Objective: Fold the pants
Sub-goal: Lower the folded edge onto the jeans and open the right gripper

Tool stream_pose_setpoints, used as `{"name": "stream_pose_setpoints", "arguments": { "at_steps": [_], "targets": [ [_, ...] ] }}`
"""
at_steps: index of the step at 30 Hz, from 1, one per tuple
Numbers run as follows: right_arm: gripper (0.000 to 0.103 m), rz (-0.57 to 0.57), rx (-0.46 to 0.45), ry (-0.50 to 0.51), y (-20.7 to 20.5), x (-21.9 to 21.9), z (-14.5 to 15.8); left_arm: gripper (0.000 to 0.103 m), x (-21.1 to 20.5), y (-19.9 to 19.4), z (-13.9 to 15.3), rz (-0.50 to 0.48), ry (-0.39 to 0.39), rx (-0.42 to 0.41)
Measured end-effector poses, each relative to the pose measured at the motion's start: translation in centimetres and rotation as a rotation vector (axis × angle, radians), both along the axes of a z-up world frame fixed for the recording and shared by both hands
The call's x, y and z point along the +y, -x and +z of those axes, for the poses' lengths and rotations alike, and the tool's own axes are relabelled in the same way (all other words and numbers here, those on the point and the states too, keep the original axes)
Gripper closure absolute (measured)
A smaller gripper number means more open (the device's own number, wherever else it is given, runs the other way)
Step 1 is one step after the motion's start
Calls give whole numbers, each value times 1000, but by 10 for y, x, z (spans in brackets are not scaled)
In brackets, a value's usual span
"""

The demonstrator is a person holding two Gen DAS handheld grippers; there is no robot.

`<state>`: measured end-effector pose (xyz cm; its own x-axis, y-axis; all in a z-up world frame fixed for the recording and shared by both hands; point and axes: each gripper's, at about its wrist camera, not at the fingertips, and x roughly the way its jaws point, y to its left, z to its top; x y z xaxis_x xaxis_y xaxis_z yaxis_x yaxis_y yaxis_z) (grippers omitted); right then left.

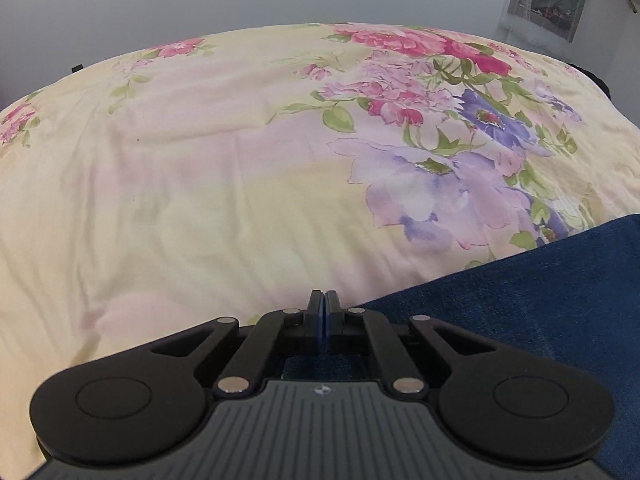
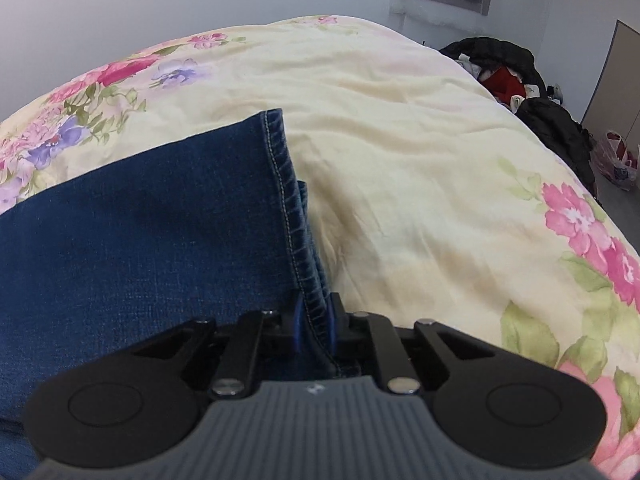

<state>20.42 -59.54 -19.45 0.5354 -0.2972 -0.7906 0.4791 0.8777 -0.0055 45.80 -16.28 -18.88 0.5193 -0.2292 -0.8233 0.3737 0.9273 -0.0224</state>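
Note:
Dark blue denim pants (image 2: pixel 140 240) lie on a floral bedspread (image 2: pixel 400 160). In the right wrist view a stitched hem edge runs from the upper middle down into my right gripper (image 2: pixel 315 320), which is shut on that hem. In the left wrist view the pants (image 1: pixel 520 300) fill the lower right corner. My left gripper (image 1: pixel 324 312) has its jaws pressed together at the pants' edge; no cloth shows between its fingertips, though denim shows under the gripper body.
The bedspread (image 1: pixel 200 180) is yellow with pink and purple flowers and mild wrinkles. A pile of dark clothes (image 2: pixel 520 80) lies off the bed's far right edge, with a bag (image 2: pixel 616 160) on the floor. A pale wall stands behind.

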Motion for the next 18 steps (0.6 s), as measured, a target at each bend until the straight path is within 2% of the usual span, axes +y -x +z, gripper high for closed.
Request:
{"name": "stream_pose_setpoints", "arguments": {
  "at_steps": [1,3,6,8,11,14,18],
  "targets": [
    [97,-2,0,-4,0,-1,-1,98,-1,-3,-4,15,-27,10],
    [97,-3,6,-7,-1,-1,0,98,3,-2,-3,20,-15,6],
    [97,-11,22,2,-3,1,5,98,14,12,14,20,8,-41],
    [96,-34,2,-7,0,1,14,98,20,25,29,14,-8,-59],
    [96,-51,-52,-13,16,6,32,98,28,48,45,-29,-18,-48],
    [96,-6,-59,10,30,21,45,98,34,79,56,-74,-2,-31],
    [96,49,-79,-19,46,41,57,98,33,117,60,-127,20,-3]
  ]
}}
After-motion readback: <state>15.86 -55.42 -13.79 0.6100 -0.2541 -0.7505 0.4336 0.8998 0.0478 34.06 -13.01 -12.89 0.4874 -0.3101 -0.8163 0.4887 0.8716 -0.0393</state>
